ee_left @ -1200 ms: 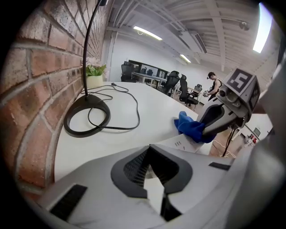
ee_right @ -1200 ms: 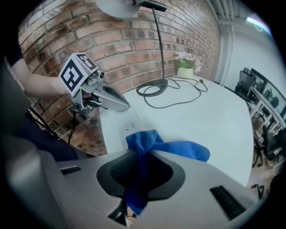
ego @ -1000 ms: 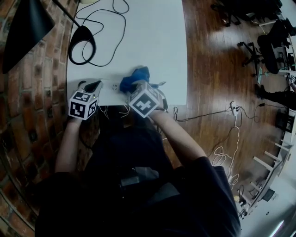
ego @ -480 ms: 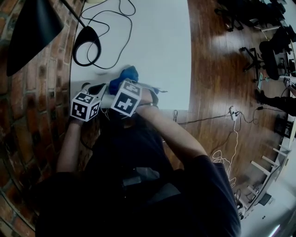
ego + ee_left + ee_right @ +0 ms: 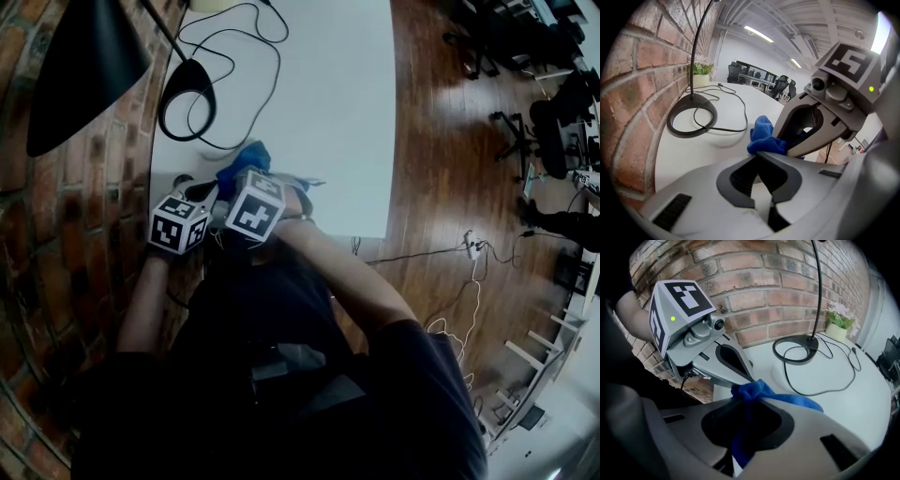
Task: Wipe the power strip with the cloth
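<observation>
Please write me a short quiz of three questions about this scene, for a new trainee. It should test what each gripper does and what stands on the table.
1. What does the right gripper hold?
A) a blue cloth
B) a black cable
C) nothing

2. True or false: the lamp base stands on the table.

3. Fill in the word (open or shut): the left gripper is ____.

Key: 1 A; 2 true; 3 shut.
</observation>
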The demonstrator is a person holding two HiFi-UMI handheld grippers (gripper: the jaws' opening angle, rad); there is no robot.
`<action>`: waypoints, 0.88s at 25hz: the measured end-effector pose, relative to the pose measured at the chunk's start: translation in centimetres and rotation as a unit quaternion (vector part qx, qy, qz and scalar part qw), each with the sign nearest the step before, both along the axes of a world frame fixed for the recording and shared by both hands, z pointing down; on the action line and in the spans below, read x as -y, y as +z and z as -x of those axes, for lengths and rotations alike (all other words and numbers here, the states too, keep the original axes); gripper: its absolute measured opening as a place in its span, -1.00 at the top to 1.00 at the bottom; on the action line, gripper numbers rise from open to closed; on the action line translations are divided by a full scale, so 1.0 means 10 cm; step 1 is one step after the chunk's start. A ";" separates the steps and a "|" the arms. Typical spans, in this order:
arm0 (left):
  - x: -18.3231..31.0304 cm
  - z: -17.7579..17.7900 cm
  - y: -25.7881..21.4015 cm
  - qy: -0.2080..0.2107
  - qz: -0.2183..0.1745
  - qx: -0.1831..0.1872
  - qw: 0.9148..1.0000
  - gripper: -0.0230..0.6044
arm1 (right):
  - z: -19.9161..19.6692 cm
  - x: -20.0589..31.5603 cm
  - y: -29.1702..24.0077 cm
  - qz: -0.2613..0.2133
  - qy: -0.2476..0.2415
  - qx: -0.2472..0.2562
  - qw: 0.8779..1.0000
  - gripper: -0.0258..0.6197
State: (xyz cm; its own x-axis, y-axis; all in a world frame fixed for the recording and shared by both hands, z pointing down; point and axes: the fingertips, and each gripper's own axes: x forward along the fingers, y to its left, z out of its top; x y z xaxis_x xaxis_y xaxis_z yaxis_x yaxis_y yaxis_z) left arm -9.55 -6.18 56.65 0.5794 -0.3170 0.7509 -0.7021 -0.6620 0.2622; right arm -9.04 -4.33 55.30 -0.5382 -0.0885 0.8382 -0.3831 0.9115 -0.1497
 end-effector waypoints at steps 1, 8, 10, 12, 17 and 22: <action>-0.01 0.03 0.03 0.007 0.003 0.010 1.000 0.89 | 0.01 0.01 0.00 -0.003 0.002 0.006 1.000 0.80; -0.06 0.15 0.05 0.056 -0.016 0.066 0.996 0.90 | -0.06 0.03 0.00 0.003 0.019 0.021 1.000 0.80; -0.11 0.10 0.01 0.064 -0.013 0.064 0.996 0.89 | -0.05 0.03 -0.01 -0.003 0.021 0.019 1.000 0.80; -0.10 0.12 0.03 0.056 -0.014 0.053 0.997 0.89 | -0.04 0.04 -0.01 -0.007 0.025 0.017 1.000 0.80; -0.06 0.18 0.11 0.029 -0.012 0.026 0.999 0.89 | 0.13 0.05 -0.01 -0.005 0.010 0.020 1.000 0.80; -0.06 0.19 0.12 0.024 -0.005 0.030 0.999 0.89 | 0.10 0.15 -0.01 0.001 0.029 0.023 0.999 0.80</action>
State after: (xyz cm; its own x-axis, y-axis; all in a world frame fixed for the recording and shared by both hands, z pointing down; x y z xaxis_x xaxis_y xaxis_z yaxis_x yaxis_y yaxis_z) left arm -11.48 -5.62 57.80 0.5487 -0.2978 0.7812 -0.6832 -0.6983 0.2136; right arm -10.08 -5.84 55.19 -0.5696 -0.1183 0.8133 -0.4276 0.8877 -0.1704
